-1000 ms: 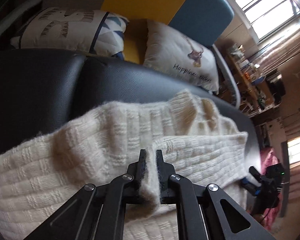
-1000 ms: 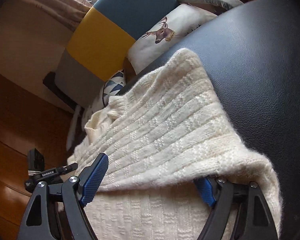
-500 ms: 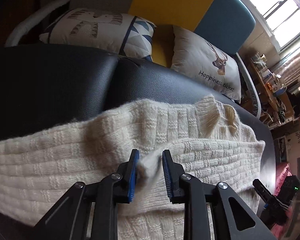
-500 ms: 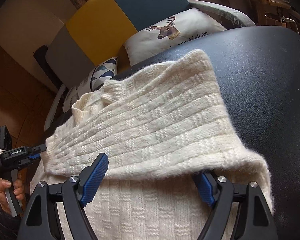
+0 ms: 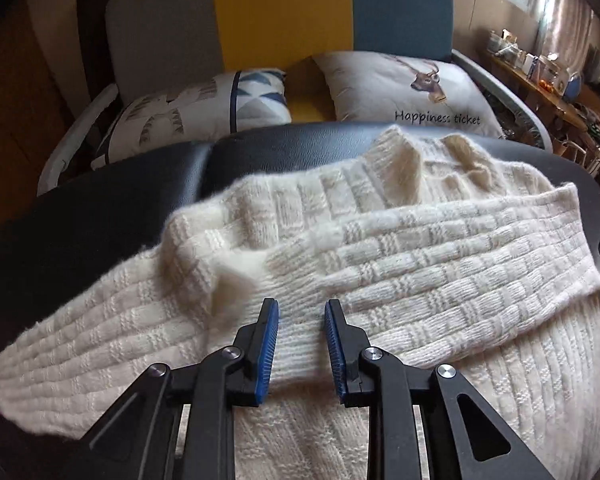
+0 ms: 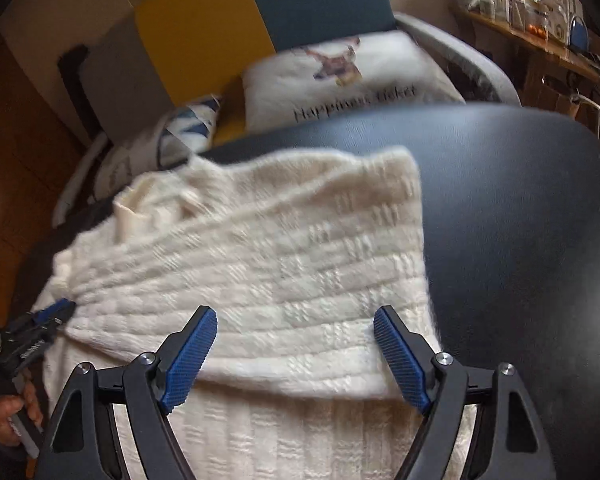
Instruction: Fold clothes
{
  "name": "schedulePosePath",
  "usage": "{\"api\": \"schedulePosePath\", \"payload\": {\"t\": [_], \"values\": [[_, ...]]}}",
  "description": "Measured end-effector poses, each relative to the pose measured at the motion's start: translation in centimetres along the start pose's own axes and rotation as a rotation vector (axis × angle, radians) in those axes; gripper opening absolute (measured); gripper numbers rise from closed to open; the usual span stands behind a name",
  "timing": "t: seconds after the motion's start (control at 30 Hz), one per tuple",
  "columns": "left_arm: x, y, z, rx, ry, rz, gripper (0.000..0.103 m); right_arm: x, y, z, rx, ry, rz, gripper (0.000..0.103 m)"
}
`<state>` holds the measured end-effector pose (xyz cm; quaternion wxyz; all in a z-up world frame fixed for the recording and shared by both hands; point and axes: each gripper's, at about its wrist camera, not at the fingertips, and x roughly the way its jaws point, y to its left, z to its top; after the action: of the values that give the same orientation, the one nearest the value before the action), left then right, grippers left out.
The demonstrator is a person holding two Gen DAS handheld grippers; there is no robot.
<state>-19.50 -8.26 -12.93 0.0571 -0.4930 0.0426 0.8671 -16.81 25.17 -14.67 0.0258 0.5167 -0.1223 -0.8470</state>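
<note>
Left wrist view: black padded bench (image 5: 100, 216), smooth leather-like, w/ cream chunky-knit sweater (image 5: 420, 264) folded across it, one sleeve trailing toward the left edge. Left gripper (image 5: 301, 312) jaws had just been opening, now parted, nothing pinched. Right gripper (image 6: 296, 320) stood wide over the fold, pads not pressing. Bare bench (image 6: 520, 220) to the right.

Free: you have bare black worktop (image 6: 520, 208) right of the sweater (image 6: 280, 260) and left of it in the left view | Blocked: beyond the far edge, two cushions (image 5: 400, 88) and the sofa back (image 5: 280, 12) bar your way | Left flank: your other gripper (image 6: 40, 332) sits at the sweater's edge.
</note>
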Motion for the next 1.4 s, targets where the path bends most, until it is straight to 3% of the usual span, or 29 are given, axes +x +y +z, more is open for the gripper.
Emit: {"api": "schedulePosePath", "payload": {"t": [0.17, 0.23, 0.33, 0.47, 0.6, 0.73, 0.9, 1.17, 1.23, 1.27, 1.3, 1.4], "values": [[-0.1, 0.8, -0.9, -0.038, -0.022, -0.023, 0.027, 0.2, 0.7, -1.4, -0.101, -0.063, -0.053, 0.084], [-0.5, 1.1, -0.9, -0.065, -0.017, -0.045, 0.027, -0.4, 0.0, -1.0, -0.075, -0.045, 0.008, 0.084], [-2.3, 2.0, -0.2, -0.128, -0.034, -0.158, 0.027, -3.0, -2.8, -0.6, 0.039, -0.096, 0.155, 0.084], [-4.9, 1.0, 2.6, -0.112, -0.085, -0.35, 0.028, -5.5, -5.8, -0.2, 0.105, -0.16, 0.236, 0.084], [-5.7, -5.7, 6.4, 0.047, -0.099, -0.478, 0.034, -5.3, -5.6, -0.2, 0.036, -0.158, 0.293, 0.084], [-4.3, -14.5, 9.8, 0.225, -0.049, -0.602, 0.037, -3.7, -4.7, -0.7, -0.033, -0.118, 0.331, 0.084], [-0.6, -23.5, 12.9, 0.379, 0.063, -0.681, 0.043, -1.9, -4.6, -2.1, -0.082, -0.092, 0.352, 0.084], [5.0, -30.7, 15.0, 0.511, 0.225, -0.744, 0.055, -1.8, -6.0, -2.8, -0.052, -0.143, 0.431, 0.084], [5.9, -31.6, 14.8, 0.539, 0.272, -0.772, 0.048, -1.9, -6.0, -2.8, -0.054, -0.15, 0.425, 0.084], [6.1, -31.9, 14.6, 0.552, 0.284, -0.788, 0.036, -2.0, -5.9, -2.9, -0.055, -0.156, 0.415, 0.084], [5.8, -31.9, 14.5, 0.557, 0.263, -0.802, 0.007, -2.0, -5.7, -3.1, -0.059, -0.162, 0.4, 0.084], [5.0, -31.3, 14.7, 0.533, 0.17, -0.834, 0.008, -2.0, -4.9, -3.3, -0.078, -0.17, 0.347, 0.084]]}}
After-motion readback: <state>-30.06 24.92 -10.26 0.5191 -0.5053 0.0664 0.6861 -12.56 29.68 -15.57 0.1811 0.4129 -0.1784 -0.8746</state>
